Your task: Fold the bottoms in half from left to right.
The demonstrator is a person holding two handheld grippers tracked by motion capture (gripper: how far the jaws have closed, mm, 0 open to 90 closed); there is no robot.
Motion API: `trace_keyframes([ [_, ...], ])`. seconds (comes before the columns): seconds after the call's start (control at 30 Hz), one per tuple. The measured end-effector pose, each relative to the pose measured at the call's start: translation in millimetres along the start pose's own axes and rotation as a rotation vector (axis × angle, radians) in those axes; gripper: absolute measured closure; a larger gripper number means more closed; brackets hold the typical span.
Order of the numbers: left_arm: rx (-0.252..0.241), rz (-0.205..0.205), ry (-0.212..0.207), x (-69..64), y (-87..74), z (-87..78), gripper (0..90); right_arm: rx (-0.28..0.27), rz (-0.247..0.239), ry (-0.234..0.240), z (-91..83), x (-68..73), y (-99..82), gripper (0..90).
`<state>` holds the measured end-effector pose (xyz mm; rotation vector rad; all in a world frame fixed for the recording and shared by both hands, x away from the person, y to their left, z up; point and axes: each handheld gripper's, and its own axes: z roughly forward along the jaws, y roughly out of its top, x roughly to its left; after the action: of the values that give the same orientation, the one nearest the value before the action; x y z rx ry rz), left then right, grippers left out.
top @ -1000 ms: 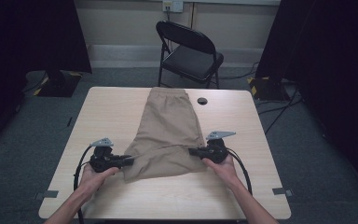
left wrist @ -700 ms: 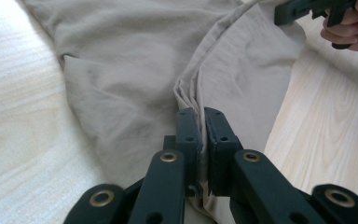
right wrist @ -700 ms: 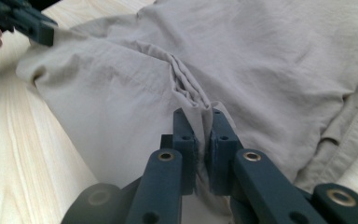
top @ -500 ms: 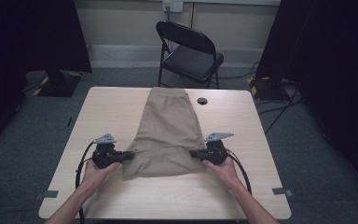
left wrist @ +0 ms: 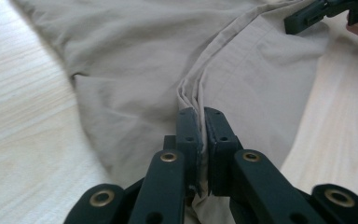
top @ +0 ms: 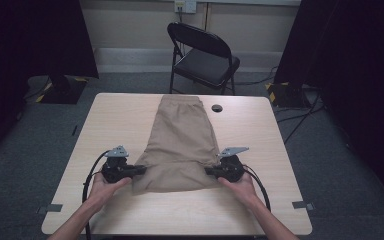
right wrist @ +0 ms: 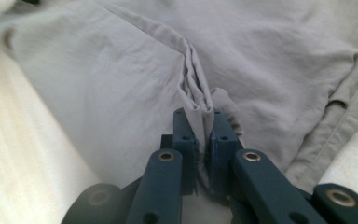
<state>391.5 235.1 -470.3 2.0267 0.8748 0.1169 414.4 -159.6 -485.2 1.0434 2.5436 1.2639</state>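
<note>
Your left gripper (left wrist: 202, 122) has just closed, pinching the tan cotton shorts (top: 182, 145) at 8 o'clock; right gripper (right wrist: 204, 122) grips them at 4 o'clock, so lifting can begin.

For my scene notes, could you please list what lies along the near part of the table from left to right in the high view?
left gripper → khaki shorts → right gripper

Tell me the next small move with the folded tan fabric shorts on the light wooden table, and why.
Probably lift both hands together and carry the near hem toward the waistband at the far end. The left gripper and right gripper are each shut on a bunched fold at opposite sides of the tan fabric shorts, which lie flat on the light wooden table, so the cloth looks ready to fold over.
</note>
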Motion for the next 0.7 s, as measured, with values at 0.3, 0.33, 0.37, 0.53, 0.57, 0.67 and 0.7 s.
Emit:
trace_keyframes([
  [0.3, -0.074, 0.008, -0.031, -8.9, 4.0, -17.1, 85.8, -0.126, -0.012, 0.028, -36.9, 14.4, 0.6, 84.7],
  [0.33, -0.078, 0.015, -0.028, -9.4, 5.4, -18.5, 85.8, -0.136, -0.015, 0.030, -38.8, 15.3, 1.4, 84.7],
  [0.37, -0.088, 0.019, -0.026, -9.3, 6.9, -20.2, 85.8, -0.148, -0.018, 0.033, -40.8, 16.2, 2.4, 84.7],
  [0.53, -0.135, 0.009, -0.029, -9.3, 11.9, -26.7, 85.8, -0.202, -0.025, 0.037, -49.8, 17.7, 9.2, 84.7],
  [0.57, -0.145, 0.009, -0.020, -10.7, 13.1, -28.0, 85.8, -0.214, -0.025, 0.035, -51.7, 18.1, 11.0, 84.7],
  [0.67, -0.169, 0.025, 0.006, -15.7, 17.9, -32.0, 85.7, -0.245, -0.029, 0.035, -57.3, 20.2, 15.5, 84.7],
  [0.7, -0.184, 0.025, 0.004, -17.3, 20.0, -34.6, 85.7, -0.251, -0.033, 0.031, -59.3, 21.4, 16.5, 84.7],
])
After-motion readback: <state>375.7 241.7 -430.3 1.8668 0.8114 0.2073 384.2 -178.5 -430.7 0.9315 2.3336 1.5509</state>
